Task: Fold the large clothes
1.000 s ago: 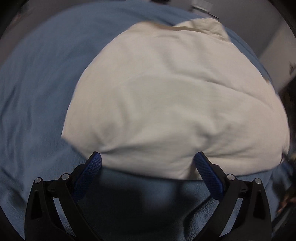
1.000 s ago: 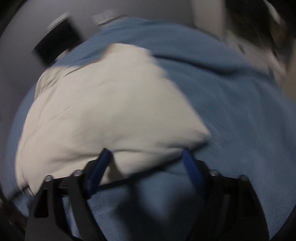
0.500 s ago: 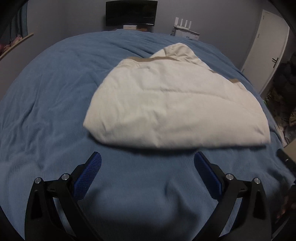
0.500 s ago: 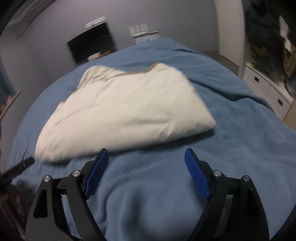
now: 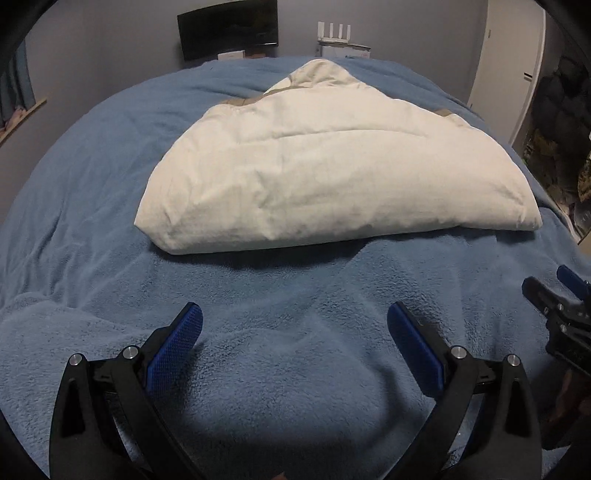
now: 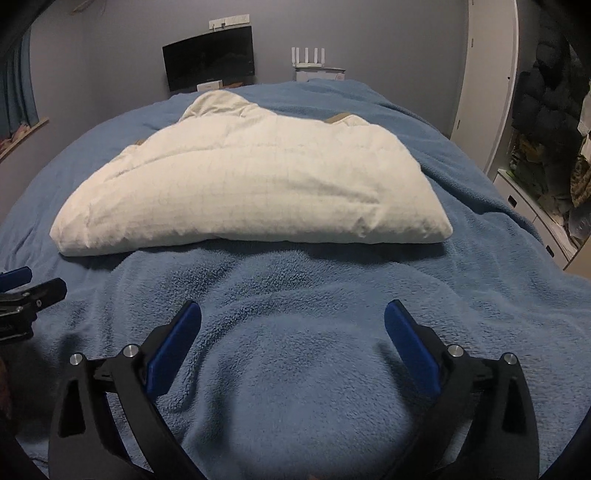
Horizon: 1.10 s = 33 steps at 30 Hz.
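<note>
**Folded cream garment lies clear of both grippers on the blue bed**

Left wrist view: the left gripper (image 5: 294, 332) hovers over the blue fleece blanket (image 5: 92, 177), jaws wide apart with nothing between them. The folded cream garment (image 5: 332, 177) lies ahead of it, apart from the blue pads. Its long axis runs side to side; its thick folded edge faces the gripper and a narrower end points to the far wall. The right gripper (image 5: 565, 295) shows at the right edge. Behind the bed stand a dark monitor (image 5: 227, 27), a white router (image 5: 334, 33) and a white door (image 5: 517, 66).

Right wrist view: the right gripper (image 6: 293, 330) has its jaws opening, nothing between them, blanket beneath. The garment (image 6: 251, 184) lies ahead, untouched, again crosswise. Shelves (image 6: 550, 147) of dark clutter stand on the right.
</note>
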Tool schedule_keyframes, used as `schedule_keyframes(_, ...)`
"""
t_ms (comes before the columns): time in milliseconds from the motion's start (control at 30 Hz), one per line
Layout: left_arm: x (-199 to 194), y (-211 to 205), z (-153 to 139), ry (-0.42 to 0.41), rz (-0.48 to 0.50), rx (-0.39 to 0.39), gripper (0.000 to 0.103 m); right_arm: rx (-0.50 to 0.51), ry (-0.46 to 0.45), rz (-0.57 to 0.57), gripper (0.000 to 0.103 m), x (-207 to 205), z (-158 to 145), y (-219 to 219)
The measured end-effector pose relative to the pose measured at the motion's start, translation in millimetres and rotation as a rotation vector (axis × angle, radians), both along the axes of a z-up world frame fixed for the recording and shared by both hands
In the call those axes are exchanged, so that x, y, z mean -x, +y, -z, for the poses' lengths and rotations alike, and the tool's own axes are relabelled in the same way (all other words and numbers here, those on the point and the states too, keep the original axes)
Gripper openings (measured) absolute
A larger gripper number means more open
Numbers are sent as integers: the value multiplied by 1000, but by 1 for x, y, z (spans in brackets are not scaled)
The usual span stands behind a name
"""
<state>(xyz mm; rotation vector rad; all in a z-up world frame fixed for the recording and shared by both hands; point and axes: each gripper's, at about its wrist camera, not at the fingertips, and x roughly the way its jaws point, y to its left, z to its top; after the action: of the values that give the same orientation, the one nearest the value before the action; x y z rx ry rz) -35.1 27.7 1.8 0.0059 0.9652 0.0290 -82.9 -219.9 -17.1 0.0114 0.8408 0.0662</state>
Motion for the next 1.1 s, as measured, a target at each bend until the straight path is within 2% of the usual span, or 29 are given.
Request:
schedule_keyframes(133, 1, 6, -2, -18, -11, 28, 96, -3, 1, 2, 95, -1, 2, -1)
schedule_keyframes(1100, 1, 4, -2, -17, -10, 24, 96, -8, 14, 13, 95, -3, 6, -10)
